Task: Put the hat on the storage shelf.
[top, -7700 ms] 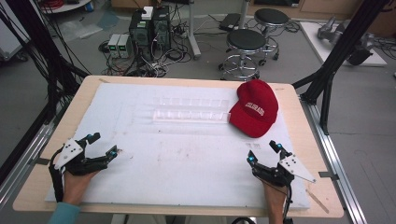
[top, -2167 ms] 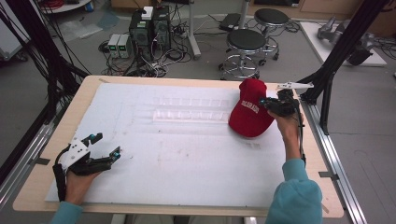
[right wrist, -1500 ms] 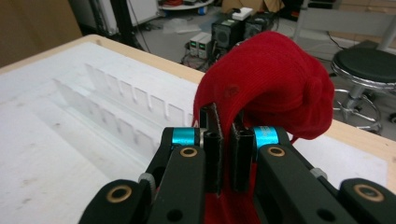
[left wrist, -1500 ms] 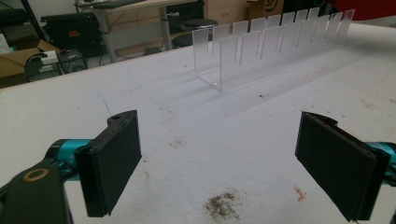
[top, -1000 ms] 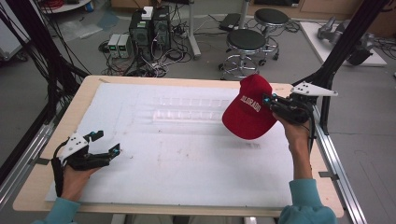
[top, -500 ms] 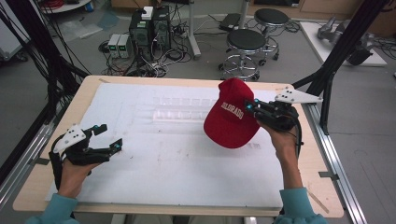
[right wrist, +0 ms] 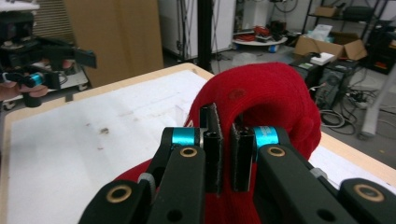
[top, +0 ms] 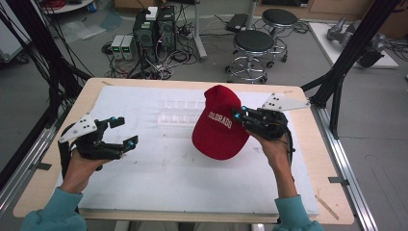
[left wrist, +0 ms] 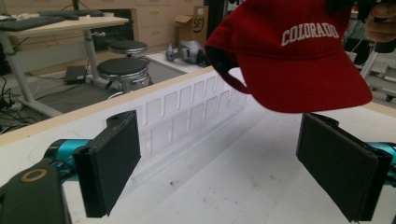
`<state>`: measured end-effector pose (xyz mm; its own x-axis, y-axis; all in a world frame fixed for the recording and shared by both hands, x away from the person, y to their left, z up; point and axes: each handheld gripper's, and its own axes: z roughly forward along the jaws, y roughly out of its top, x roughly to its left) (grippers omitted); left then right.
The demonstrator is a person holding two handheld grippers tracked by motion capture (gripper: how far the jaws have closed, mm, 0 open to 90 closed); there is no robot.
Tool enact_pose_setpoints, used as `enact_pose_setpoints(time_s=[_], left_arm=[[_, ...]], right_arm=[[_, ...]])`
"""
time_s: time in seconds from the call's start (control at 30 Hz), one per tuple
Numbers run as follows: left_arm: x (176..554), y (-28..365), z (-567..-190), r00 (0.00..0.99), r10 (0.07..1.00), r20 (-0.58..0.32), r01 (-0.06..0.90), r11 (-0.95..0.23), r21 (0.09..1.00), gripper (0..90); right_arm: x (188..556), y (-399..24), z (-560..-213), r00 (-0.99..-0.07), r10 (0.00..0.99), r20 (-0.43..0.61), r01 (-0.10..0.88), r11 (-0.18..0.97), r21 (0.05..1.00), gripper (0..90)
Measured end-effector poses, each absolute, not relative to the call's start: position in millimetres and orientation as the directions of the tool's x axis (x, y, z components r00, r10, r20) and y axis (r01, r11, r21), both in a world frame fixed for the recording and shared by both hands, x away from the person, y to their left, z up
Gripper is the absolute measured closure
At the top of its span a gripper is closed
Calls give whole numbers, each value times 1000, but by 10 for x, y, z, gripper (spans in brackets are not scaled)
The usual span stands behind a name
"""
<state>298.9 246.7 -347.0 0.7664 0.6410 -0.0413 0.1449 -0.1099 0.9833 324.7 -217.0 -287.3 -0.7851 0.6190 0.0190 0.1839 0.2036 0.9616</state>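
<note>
From above, the right gripper [top: 239, 115] holds the red cap [top: 221, 126] off the table, brim hanging toward the person; the left gripper [top: 124, 131] waits well to its left, jaws apart. Its own view puts the cap [left wrist: 299, 56] above and beyond the spread pads. The right gripper view shows jaws clamped on cap fabric [right wrist: 261, 93]

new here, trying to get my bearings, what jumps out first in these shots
A red cap lettered COLORADO hangs above the middle of the white table mat, pinched in the shut right gripper. The left gripper hovers open and empty at the mat's left side, and a clear plastic rack lies behind the cap.
</note>
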Motion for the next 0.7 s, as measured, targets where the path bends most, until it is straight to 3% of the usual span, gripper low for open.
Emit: enact_pose_setpoints(time_s=[0.47,0.7], left_arm=[[3109,2030,-3141,800,601,5,123,-172,977,148],[3186,1826,-3082,812,583,-20,154,-181,971,147]], right_arm=[[3245,-1852,-2911,-816,578,11,172,224,959,865],[3241,-1704,-2939,-828,561,9,173,239,955,865]])
